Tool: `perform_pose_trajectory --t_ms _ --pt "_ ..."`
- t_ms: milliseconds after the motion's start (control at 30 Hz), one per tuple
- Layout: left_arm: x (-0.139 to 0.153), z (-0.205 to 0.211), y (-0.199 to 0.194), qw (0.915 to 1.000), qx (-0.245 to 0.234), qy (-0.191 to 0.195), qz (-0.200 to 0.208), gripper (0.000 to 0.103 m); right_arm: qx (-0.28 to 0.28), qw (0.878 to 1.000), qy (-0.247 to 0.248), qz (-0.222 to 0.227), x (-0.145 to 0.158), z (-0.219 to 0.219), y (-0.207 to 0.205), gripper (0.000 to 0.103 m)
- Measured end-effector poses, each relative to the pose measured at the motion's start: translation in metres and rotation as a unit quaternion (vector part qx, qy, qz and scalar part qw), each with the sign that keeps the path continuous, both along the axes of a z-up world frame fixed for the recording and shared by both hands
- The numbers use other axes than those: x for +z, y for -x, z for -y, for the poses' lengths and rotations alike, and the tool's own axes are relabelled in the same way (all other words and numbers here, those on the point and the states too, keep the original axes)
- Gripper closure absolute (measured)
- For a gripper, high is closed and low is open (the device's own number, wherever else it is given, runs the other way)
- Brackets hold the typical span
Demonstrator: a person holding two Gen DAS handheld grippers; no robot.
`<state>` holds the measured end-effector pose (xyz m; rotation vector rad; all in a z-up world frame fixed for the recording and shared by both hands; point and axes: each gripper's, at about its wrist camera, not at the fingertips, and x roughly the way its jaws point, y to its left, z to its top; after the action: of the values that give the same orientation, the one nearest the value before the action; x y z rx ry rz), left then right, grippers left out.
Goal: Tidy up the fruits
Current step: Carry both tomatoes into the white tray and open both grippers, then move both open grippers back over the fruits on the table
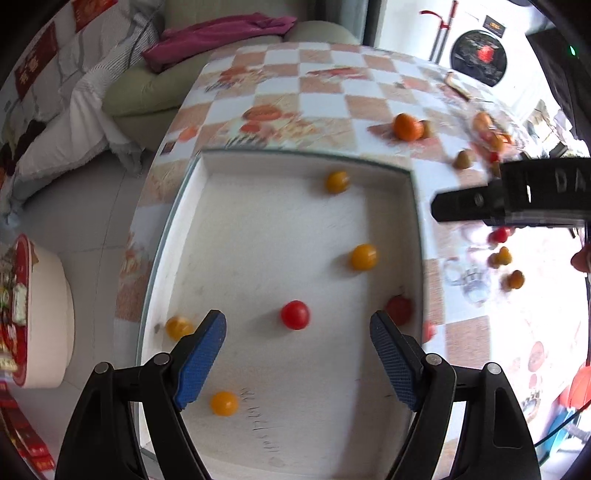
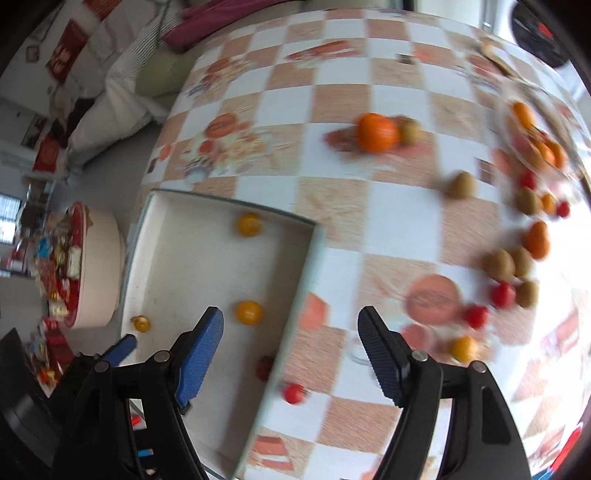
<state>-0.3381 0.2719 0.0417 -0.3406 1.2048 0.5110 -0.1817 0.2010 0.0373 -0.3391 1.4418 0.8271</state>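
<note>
A shallow white tray [image 1: 413, 221] sits on the checkered table and holds several yellow and red cherry tomatoes. My left gripper [image 1: 298, 328] is open above the tray, with a red tomato [image 1: 294, 314] lying between its fingers. A yellow tomato [image 1: 223, 403] lies by the left finger. My right gripper [image 2: 291, 325] is open and empty over the tray's right wall [image 2: 295, 295]. A red tomato [image 2: 293, 393] lies on the table just outside that wall. An orange tangerine [image 2: 376, 132] lies farther back. Loose red tomatoes, kiwis and tangerines [image 2: 502, 264] are scattered at the right.
The right gripper's black body [image 1: 517, 199] shows at the right of the left wrist view. A sofa with a magenta cloth [image 1: 221, 33] stands behind the table. A round stool with red items [image 2: 88, 266] stands on the floor at the left. A clear bag of fruit [image 2: 535, 140] lies far right.
</note>
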Motion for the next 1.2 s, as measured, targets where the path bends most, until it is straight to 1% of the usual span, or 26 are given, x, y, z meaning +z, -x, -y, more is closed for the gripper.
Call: perform_pose_trajectory --t_ms 300,433,600,700,800,867,933,1000,1200 --pt "0.027 0.048 -0.05 0.9972 -0.069 0.003 0.03 0.022 -0.065 0.997 0.027 0.023 0.008 0.091 -0.039 0.025" --pt "0.024 0.069 -0.076 0.9948 -0.098 0.007 0.028 0.022 -0.1 0.994 0.044 0.028 0.005 0.132 -0.059 0.025" --pt "0.005 0.1 -0.104 0.9905 -0.136 0.015 0.012 0.022 -0.124 0.99 0.06 0.03 -0.002 0.17 -0.078 0.025" --pt "-0.012 0.115 -0.119 0.9875 -0.157 0.015 -0.001 0.022 -0.124 0.99 0.066 0.031 -0.007 0.181 -0.085 0.025" --pt "-0.026 0.124 -0.13 0.9851 -0.17 0.024 -0.008 0.022 -0.121 0.99 0.064 0.029 -0.012 0.187 -0.092 0.026" --pt "-0.035 0.13 -0.136 0.9835 -0.178 0.026 -0.012 0.022 -0.117 0.991 0.062 0.026 -0.016 0.187 -0.095 0.033" --pt "-0.041 0.133 -0.141 0.9828 -0.182 0.026 -0.016 0.022 -0.114 0.991 0.062 0.021 -0.022 0.187 -0.098 0.044" --pt "-0.046 0.135 -0.146 0.9828 -0.181 0.03 -0.017 0.022 -0.11 0.992 0.06 0.014 -0.027 0.185 -0.101 0.048" --pt "-0.055 0.136 -0.158 0.9833 -0.179 0.031 -0.018 0.022 -0.093 0.994 0.051 0.012 -0.038 0.176 -0.111 0.049"
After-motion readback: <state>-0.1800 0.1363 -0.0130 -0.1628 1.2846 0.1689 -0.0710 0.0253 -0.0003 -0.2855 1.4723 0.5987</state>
